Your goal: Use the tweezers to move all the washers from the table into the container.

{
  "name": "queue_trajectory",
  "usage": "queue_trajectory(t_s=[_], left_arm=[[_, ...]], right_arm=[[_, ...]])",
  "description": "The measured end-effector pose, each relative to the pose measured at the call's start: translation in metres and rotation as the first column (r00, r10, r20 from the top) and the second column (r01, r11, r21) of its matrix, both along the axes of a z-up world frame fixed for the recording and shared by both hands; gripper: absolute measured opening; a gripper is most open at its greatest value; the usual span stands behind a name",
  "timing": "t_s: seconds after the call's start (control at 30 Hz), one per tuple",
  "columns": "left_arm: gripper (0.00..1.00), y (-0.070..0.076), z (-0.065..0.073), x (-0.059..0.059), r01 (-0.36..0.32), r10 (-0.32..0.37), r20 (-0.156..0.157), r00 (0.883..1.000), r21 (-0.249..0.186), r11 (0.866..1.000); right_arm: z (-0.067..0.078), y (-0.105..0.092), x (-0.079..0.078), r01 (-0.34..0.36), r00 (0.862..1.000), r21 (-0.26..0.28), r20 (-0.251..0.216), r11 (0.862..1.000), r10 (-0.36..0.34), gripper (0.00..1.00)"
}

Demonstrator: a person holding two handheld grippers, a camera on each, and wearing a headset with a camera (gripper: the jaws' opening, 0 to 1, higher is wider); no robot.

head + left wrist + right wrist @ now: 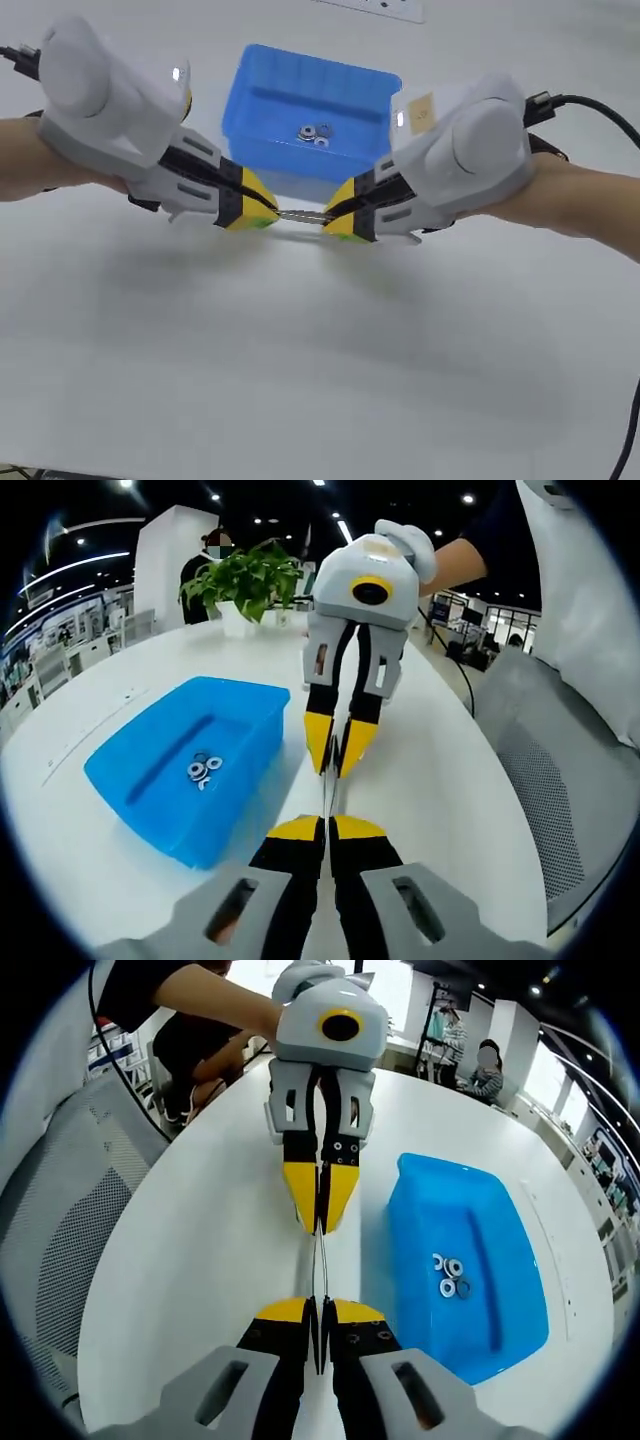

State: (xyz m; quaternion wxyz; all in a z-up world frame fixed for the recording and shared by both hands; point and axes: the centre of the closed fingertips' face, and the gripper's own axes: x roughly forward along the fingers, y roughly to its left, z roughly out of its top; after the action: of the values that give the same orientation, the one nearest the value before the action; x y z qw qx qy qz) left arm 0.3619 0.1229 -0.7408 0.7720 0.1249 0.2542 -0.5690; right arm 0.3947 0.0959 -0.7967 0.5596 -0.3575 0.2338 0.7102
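An open-plan office, with ceiling spotlights (468, 498), potted plant (250, 580), seated people (487, 1070).

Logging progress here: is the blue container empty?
Not empty: several washers lie on the blue container's floor.

The left gripper (266, 212) has a rounded white shell, black jaw arms and 2 yellow tips. A small white light (176, 73) glows on its top, and a thin black cable (12, 54) leaves its back. The right gripper (334, 220) is built alike, with a tan square sticker (421, 108) and a thicker black cable (590, 106). Small screws (352, 1145) dot the black jaw arms. A dark sleeve (150, 985) covers the left upper arm.
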Motion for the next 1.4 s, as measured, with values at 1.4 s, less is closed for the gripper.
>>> queue_trajectory(t_s=[1.4], left_arm=[[0.26, 0.017, 0.006, 0.011, -0.202, 0.202, 0.01, 0.979, 0.003, 0.979]], right_arm=[[0.023, -0.023, -0.005, 0.192, 0.981, 0.14, -0.01, 0.971, -0.193, 0.28]])
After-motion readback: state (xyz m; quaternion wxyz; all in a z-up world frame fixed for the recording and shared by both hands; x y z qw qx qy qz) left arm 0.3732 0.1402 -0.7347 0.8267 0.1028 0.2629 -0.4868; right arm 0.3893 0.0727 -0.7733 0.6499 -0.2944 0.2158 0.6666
